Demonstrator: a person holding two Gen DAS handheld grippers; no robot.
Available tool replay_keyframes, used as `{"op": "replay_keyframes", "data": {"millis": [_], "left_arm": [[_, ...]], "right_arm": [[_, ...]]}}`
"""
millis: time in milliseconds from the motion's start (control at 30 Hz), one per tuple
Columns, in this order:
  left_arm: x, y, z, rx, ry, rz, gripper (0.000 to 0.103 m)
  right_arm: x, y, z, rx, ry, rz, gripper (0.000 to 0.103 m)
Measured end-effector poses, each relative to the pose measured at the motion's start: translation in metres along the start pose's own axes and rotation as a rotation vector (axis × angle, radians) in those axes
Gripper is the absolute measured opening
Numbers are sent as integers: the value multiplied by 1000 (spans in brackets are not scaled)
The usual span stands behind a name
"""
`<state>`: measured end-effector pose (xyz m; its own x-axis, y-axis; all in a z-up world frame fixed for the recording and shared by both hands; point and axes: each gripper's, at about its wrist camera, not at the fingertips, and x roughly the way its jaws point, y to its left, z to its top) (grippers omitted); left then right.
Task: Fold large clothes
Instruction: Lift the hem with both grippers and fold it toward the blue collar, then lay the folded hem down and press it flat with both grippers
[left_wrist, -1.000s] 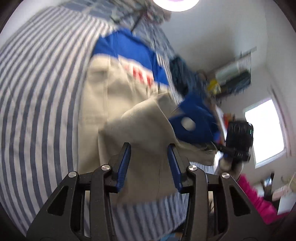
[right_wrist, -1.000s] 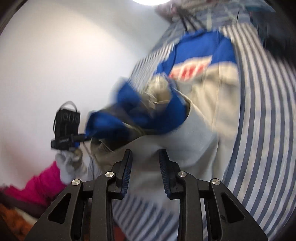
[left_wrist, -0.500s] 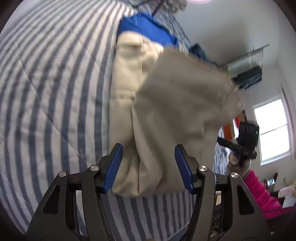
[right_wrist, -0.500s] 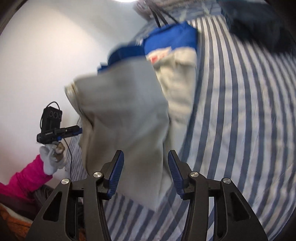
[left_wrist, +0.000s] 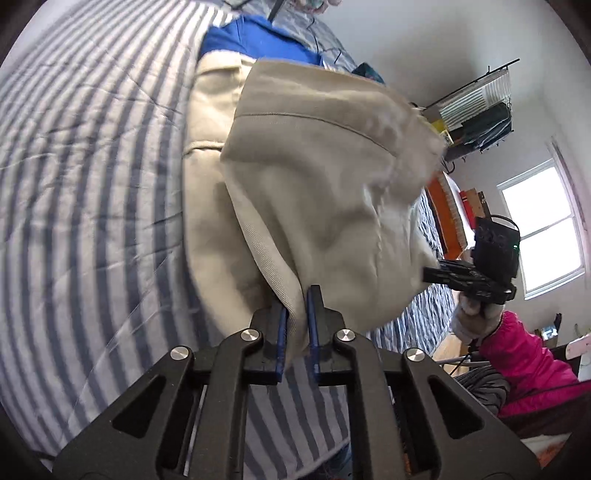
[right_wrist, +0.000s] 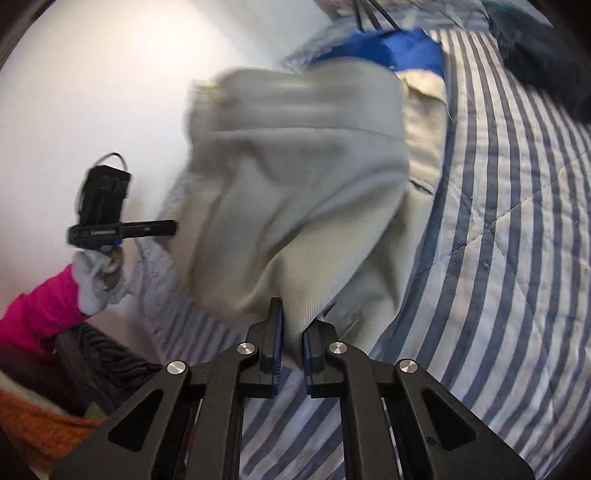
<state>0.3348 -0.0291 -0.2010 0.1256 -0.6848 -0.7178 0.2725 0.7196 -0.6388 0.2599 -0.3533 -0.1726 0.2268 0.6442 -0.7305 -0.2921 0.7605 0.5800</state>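
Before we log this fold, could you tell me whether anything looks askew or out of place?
Nothing looks damaged. The cream garment is bunched and lifted off the striped bedspread, pinched by the left gripper and right gripper, so the fold is unfinished.

Left tool, right tool clamped.

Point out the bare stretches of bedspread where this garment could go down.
Bare striped bedspread lies on the cream garment's outer side, and again in the right wrist view. Crowded: the blue cloth and dark bundle at the far end.
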Motion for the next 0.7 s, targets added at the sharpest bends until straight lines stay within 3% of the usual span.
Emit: {"op": "replay_keyframes", "data": {"millis": [67,167,300,367,467,567,600,700], "left_arm": [[5,10,-13,-6,27,54,6],[18,30,-22,-65,77,76,6],[0,20,-13,-20,27,106,7],[-9,23,-7,-22,18,84,7],[-14,36,-5,-62,3,36,27],[-9,38,-4,-78,4,8,28],[-5,36,-3,-70,7,33,3],[-3,21,-8,-34,1,123,0]], "right_arm": [[-8,-2,-11,4,-8,47,7],[12,-12,-23,-8,73,-54,7],[11,-5,-15,-35,76,-96,10],[4,2,-14,-48,84,-114,12],[-12,-10,-11,0,76,-90,17],[-6,-20,-13,47,71,-61,18],[-2,-19,-12,53,73,-64,18],[7,-8,-13,-4,98,-109,10]]}}
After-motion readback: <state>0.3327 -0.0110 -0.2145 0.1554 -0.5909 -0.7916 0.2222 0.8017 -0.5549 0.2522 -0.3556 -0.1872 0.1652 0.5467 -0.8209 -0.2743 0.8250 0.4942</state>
